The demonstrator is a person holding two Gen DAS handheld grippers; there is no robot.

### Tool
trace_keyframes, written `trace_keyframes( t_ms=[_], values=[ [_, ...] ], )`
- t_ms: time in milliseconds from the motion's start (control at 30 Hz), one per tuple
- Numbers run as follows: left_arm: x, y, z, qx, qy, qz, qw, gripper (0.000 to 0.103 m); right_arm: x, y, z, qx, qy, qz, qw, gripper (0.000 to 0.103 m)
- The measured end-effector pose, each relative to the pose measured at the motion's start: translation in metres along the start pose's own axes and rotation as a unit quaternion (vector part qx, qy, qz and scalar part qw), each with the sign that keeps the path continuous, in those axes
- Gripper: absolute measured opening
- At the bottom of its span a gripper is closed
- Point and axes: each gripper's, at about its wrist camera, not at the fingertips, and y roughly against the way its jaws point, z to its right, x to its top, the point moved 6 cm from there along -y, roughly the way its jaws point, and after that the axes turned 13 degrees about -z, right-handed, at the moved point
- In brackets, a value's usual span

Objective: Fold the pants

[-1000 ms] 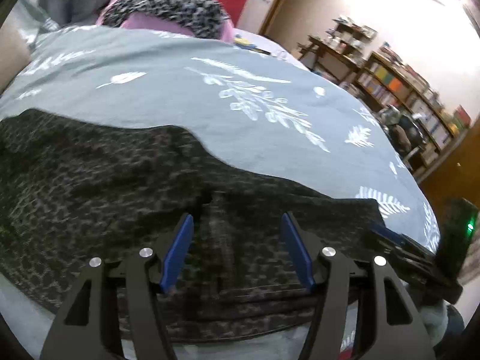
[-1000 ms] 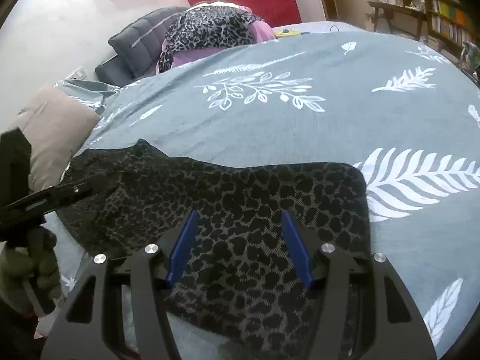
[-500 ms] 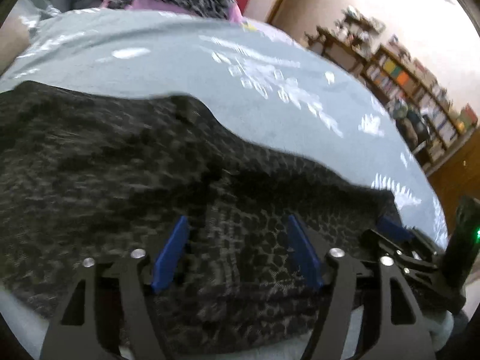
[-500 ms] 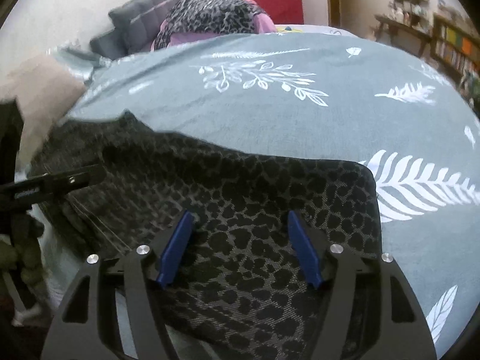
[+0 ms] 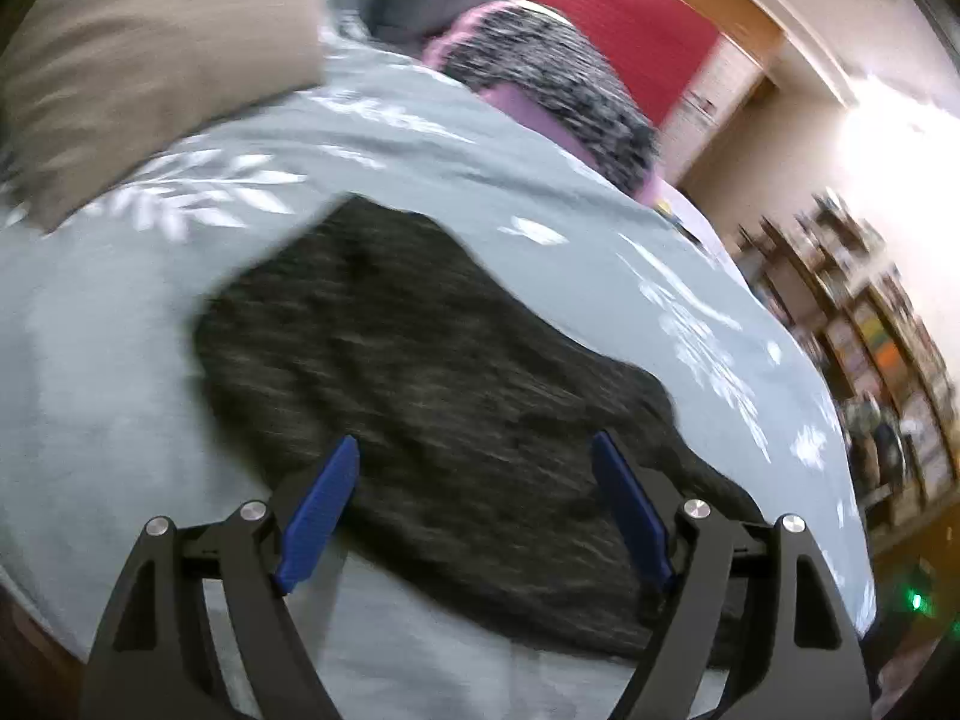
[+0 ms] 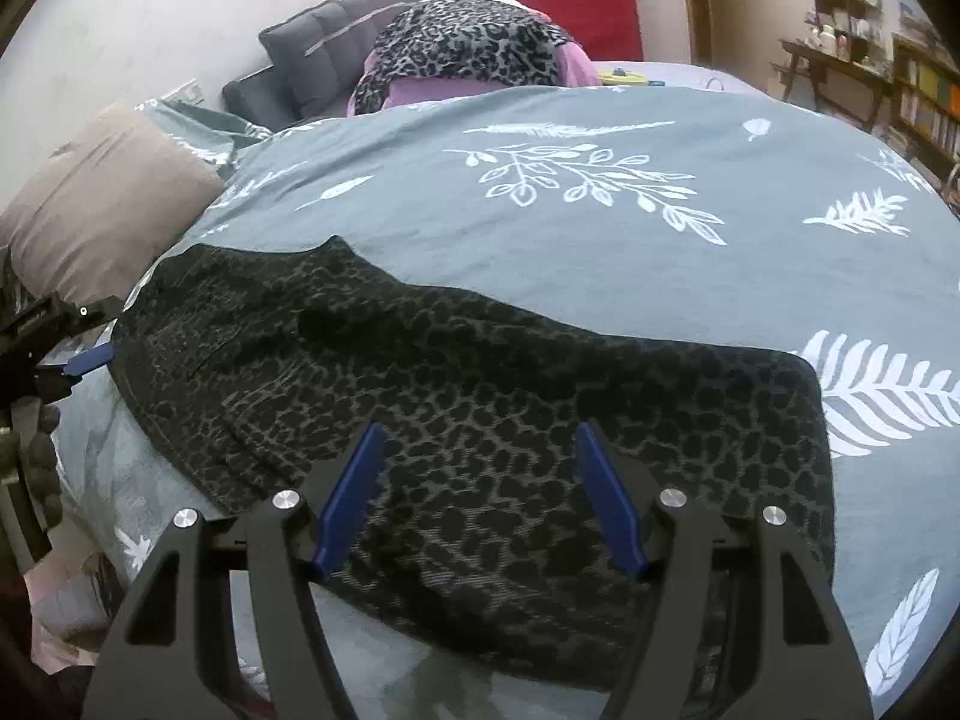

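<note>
The left tool (image 5: 474,510) has swung across toward the left end of the pants (image 6: 480,420), and its view is now blurred; a second ago it sat over their middle. Its jaws have just been opening and stand wide, nothing between the blue pads (image 5: 318,516). The right tool (image 6: 477,498) has shifted only a little; its jaws have also widened and hang spread above the cloth, gripping nothing. There is one pair of leopard-print pants, lying flat along the near edge of the bed (image 6: 600,252), on a grey cover with white leaves. Two tools are at work, both pointing down and forward. From the right wrist view the left tool shows at the far left, just beside the pants' edge. One beige pillow (image 6: 102,198) lies far left, and one heap of leopard cloth (image 6: 468,48) at the far end.
</note>
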Motion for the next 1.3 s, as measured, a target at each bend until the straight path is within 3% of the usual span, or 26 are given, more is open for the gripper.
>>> trace_keyframes(
  t_ms=[133,167,400,467,667,1000,1033,1133,1233,1300],
  values=[
    [0.008,0.011,-0.046,0.003,0.058,0.016,0.9982,0.081,0.0,-0.002,-0.01,0.0,0.014,-0.005,1.0,0.068],
    [0.01,0.013,-0.051,-0.001,0.066,0.018,0.9976,0.086,0.0,-0.003,-0.012,0.0,0.016,-0.006,1.0,0.068],
    [0.021,-0.005,-0.088,-0.061,0.107,0.018,0.9923,0.093,0.0,-0.008,-0.025,-0.002,0.034,-0.014,0.999,0.068],
    [0.027,-0.008,-0.088,-0.068,0.101,0.027,0.9922,0.098,0.001,-0.008,-0.027,-0.002,0.038,-0.014,0.999,0.068],
    [0.043,-0.02,-0.074,-0.092,0.085,0.036,0.9915,0.098,0.002,-0.011,-0.032,-0.001,0.04,-0.018,0.999,0.068],
    [0.055,-0.039,-0.073,-0.156,0.088,0.035,0.9831,0.097,0.001,-0.017,-0.033,0.012,0.029,-0.026,0.999,0.068],
    [0.057,-0.039,-0.075,-0.164,0.091,0.034,0.9817,0.093,0.0,-0.018,-0.033,0.013,0.029,-0.027,0.999,0.068],
    [0.057,-0.045,-0.084,-0.187,0.124,0.015,0.9744,0.036,0.0,-0.017,-0.033,0.013,0.029,-0.027,0.999,0.068],
    [0.054,-0.045,-0.091,-0.203,0.152,0.013,0.9672,0.024,0.0,-0.017,-0.03,0.012,0.023,-0.027,0.999,0.068],
    [0.053,-0.041,-0.087,-0.205,0.144,0.017,0.9679,0.019,-0.001,-0.017,-0.026,0.009,0.017,-0.029,0.999,0.068]
  ],
)
